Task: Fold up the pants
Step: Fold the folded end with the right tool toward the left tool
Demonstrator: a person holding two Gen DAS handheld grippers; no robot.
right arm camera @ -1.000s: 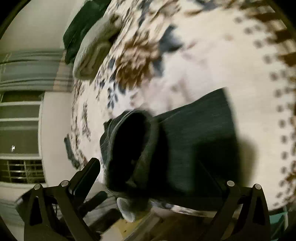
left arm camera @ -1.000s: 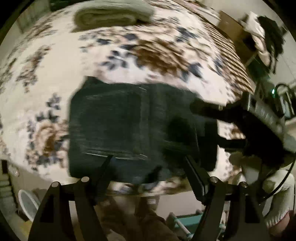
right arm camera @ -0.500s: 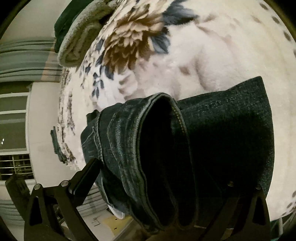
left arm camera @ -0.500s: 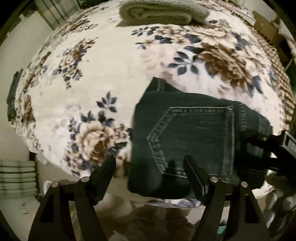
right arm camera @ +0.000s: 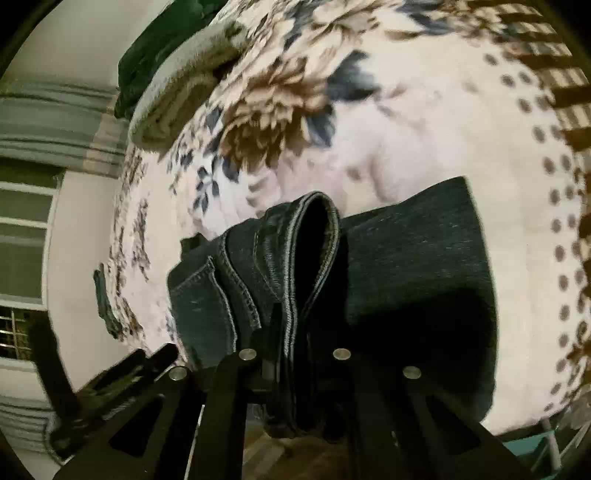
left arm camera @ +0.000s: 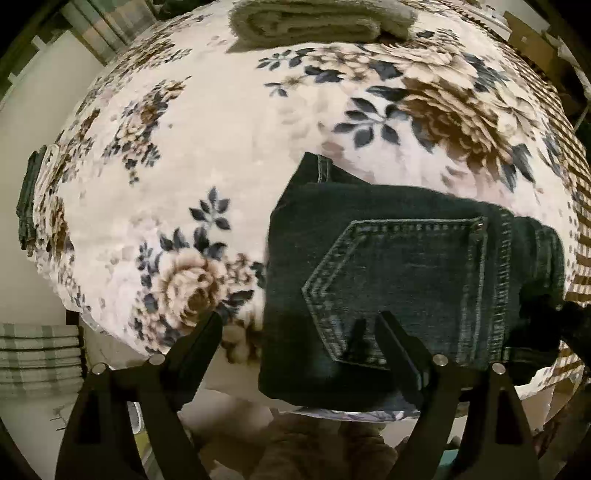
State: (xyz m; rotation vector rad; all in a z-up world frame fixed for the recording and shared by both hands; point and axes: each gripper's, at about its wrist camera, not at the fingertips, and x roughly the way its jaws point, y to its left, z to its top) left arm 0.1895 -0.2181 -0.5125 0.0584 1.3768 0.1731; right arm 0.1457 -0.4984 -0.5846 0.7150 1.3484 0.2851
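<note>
A cream plush blanket with brown and navy flowers (left arm camera: 236, 122) covers the bed and fills both views. Near its front edge lies the folded pair of dark denim pants (left arm camera: 406, 266), back pocket up, with its near edge hanging slightly over the blanket's edge. At the far side of the blanket rests a rolled beige towel (left arm camera: 317, 20), with a dark green folded cloth (right arm camera: 147, 59) beside it. The left gripper (left arm camera: 299, 332) stands with its fingers spread wide, holding nothing, one finger over the blanket and the other over the pocket. The right gripper (right arm camera: 291, 354) is clamped on the stitched waistband of the pants.
</note>
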